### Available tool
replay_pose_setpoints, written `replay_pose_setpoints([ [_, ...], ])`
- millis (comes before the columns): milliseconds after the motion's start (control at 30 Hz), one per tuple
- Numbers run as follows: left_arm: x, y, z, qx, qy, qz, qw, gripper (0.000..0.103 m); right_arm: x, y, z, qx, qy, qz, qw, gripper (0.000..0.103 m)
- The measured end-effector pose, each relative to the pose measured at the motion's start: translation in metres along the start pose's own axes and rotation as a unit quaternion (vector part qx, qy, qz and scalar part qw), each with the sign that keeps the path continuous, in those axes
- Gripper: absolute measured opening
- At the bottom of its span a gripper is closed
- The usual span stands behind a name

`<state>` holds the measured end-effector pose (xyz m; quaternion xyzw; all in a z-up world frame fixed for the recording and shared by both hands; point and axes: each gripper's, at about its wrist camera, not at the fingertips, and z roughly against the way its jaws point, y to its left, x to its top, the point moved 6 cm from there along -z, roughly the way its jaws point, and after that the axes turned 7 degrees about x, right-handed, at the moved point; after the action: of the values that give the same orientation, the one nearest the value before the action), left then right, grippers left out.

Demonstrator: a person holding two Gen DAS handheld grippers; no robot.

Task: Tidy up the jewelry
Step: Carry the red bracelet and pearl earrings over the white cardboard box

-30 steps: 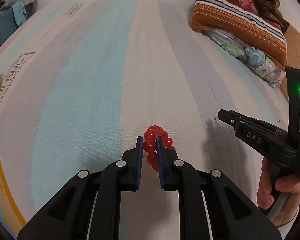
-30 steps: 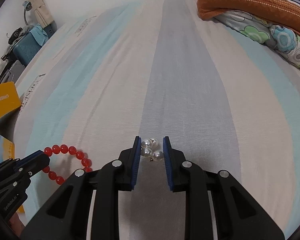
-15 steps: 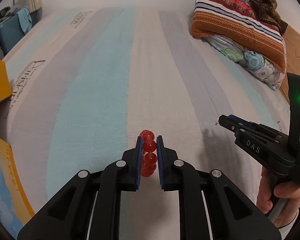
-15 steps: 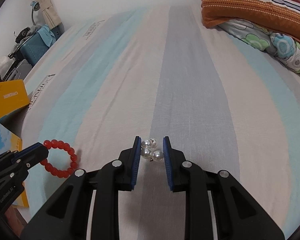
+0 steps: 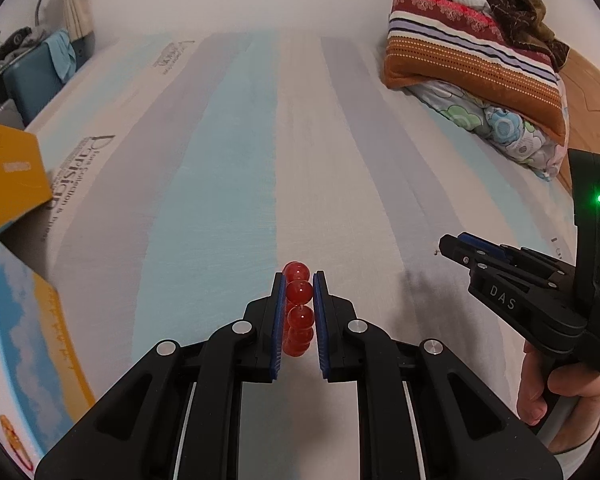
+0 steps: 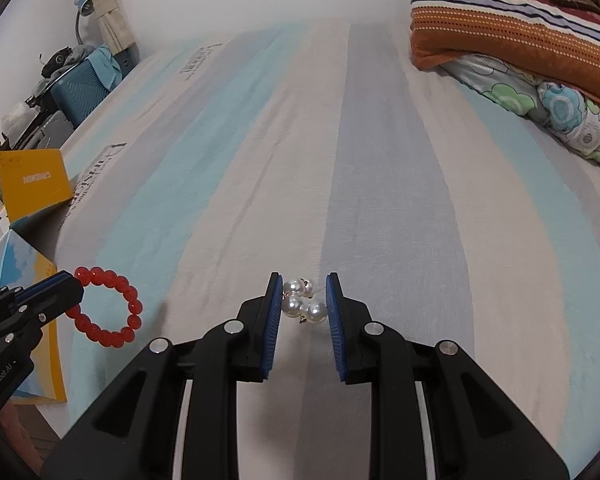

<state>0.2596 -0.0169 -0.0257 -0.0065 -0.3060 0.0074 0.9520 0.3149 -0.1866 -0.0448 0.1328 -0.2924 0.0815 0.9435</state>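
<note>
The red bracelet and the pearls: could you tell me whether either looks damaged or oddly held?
Nothing stands out. The red bracelet hangs as an unbroken ring from the left gripper; the pearls sit intact between the right gripper's pads.

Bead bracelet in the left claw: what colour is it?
Translucent red. The bracelet shows best in the right wrist view, hanging as a full ring from the left claw.

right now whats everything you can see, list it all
red bead bracelet: 1, red, hanging from the left gripper's fingers
pearl earrings: small cluster, white, between the right gripper's fingers
bed sheet: 1, blue, grey and cream stripes, under everything
striped pillow: 1, red and orange, far right
floral bedding: 1, pale, under the pillow
yellow box: 1, left edge of the bed
left hand-held gripper: 1, black, shut on the bracelet
right hand-held gripper: 1, black, around the pearls
</note>
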Motion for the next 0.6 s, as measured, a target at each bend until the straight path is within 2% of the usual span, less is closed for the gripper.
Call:
replay_pose_setpoints([
  [267,-0.007,0.015,0.021,0.018,-0.007,0.007,0.9998,0.013,-0.004,0.033,0.017,-0.001,-0.009,0.019,1.0,0.021],
  [600,-0.014,0.047,0.056,0.039,-0.026,0.02,0.9987,0.013,-0.007,0.08,0.055,-0.008,-0.04,0.042,0.998,0.021],
])
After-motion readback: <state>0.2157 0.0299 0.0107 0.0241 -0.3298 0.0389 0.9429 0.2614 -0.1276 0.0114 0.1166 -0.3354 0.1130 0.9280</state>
